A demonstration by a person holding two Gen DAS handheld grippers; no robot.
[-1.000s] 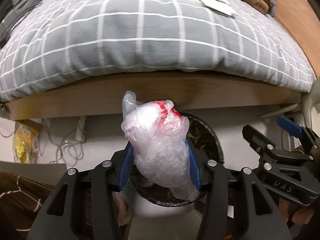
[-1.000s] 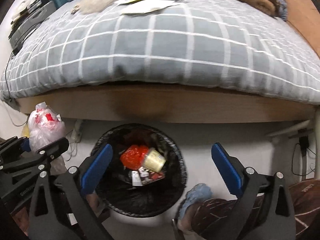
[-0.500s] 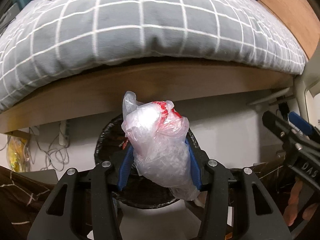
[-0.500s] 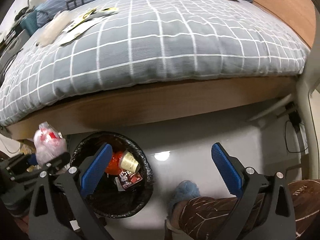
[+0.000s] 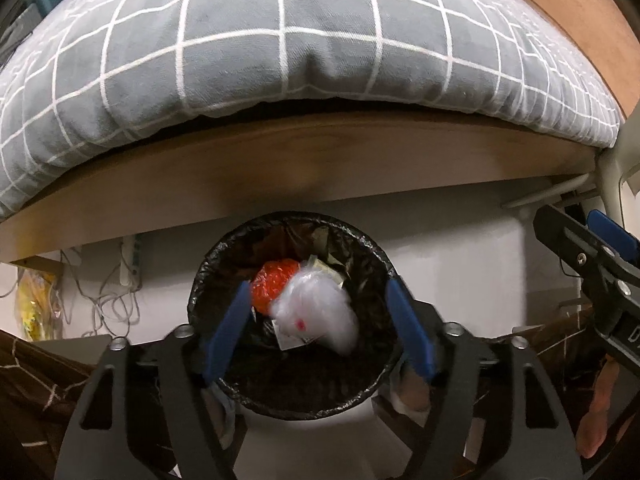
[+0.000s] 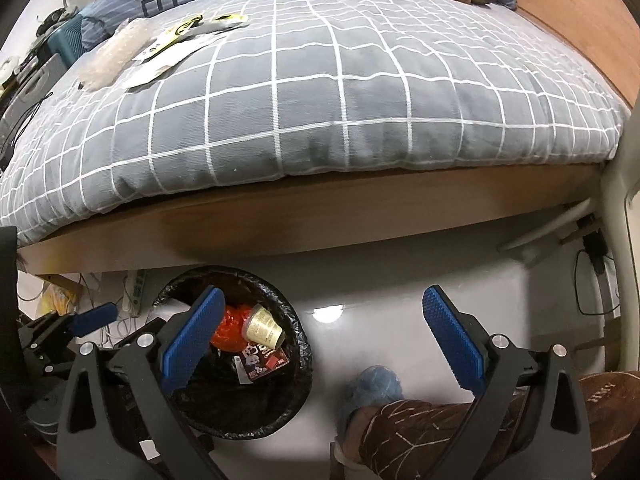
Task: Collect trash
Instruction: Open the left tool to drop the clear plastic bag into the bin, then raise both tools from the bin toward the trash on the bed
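Note:
A round bin with a black liner (image 5: pixel 208 264) stands on the floor below the bed edge. My left gripper (image 5: pixel 320 328) hangs right above it with its jaws opening; nothing is pressed between the blue pads. A crumpled clear plastic bag (image 5: pixel 316 312), blurred, is free below them inside the bin, beside a red wrapper (image 5: pixel 274 280). My right gripper (image 6: pixel 324 340) is open and empty, to the right of the bin (image 6: pixel 300 344), over bare floor. The bin also holds a paper cup (image 6: pixel 262 326) and a dark packet (image 6: pixel 262 362). More wrappers (image 6: pixel 172 46) lie on the bed.
The grey checked bed cover (image 6: pixel 340 92) and wooden bed frame (image 6: pixel 280 224) overhang the bin. A power strip and cables (image 5: pixel 128 272) lie left of it. A person's foot in a blue cover (image 6: pixel 372 390) and a brown trouser leg sit at the right. White post (image 6: pixel 618 220) at far right.
The left gripper opened and let go of the clear plastic bag, which has dropped into the bin. Both views shifted so the bin sits further left in the right wrist view.

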